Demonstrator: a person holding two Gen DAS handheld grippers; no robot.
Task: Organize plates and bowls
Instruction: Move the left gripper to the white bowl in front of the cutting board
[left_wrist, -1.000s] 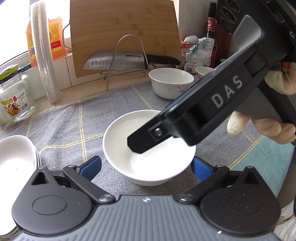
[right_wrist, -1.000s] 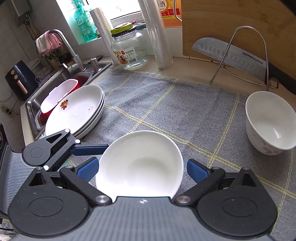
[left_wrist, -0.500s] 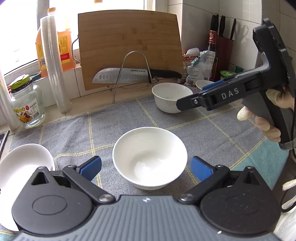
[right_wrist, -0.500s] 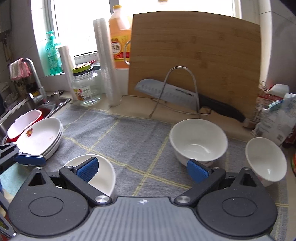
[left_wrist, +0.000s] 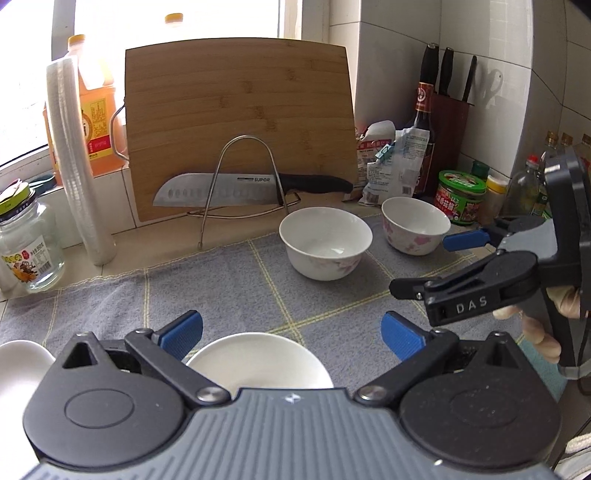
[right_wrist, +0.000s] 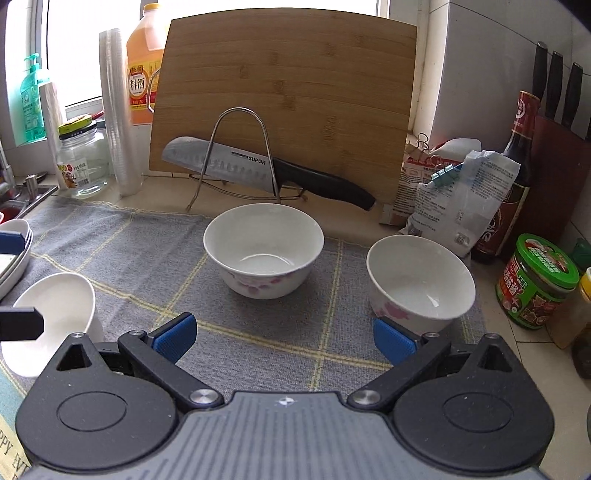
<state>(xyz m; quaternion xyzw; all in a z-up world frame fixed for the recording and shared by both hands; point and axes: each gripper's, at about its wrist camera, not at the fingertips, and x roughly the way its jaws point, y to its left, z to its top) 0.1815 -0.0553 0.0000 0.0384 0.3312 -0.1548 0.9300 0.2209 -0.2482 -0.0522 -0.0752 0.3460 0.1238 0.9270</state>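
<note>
Left gripper (left_wrist: 291, 334): jaws spread wide with nothing between the blue pads, held above the grey checked cloth (left_wrist: 221, 288).
Plain white bowl (left_wrist: 258, 360): upright on the cloth just below and between the left jaws, its near half hidden by the gripper body; no pad touches it. In the right wrist view the same bowl (right_wrist: 55, 314) sits at the far left, well outside the right jaws.
Right gripper (right_wrist: 282, 338): jaws parted, empty, over bare cloth; in the left wrist view it comes in from the right, held in a hand (left_wrist: 546, 325).
Large white bowl with pink flowers (right_wrist: 263, 249): upright on the cloth ahead of the right jaws, roughly centred between them but apart from both pads.
Small white bowl with pink flowers (right_wrist: 421, 282): upright near the cloth's right edge, just behind the right-hand blue pad; whether they touch cannot be told.
Stack of white plates (right_wrist: 14, 254): at the left edge of the cloth, beyond the plain bowl.
Table (right_wrist: 495, 332): tiled, covered mostly by the cloth.
Back of the table: bamboo cutting board (right_wrist: 284, 96) leaning upright, a steel cleaver with black handle (right_wrist: 258, 168) resting in a wire rack (right_wrist: 236, 155) before it.
</note>
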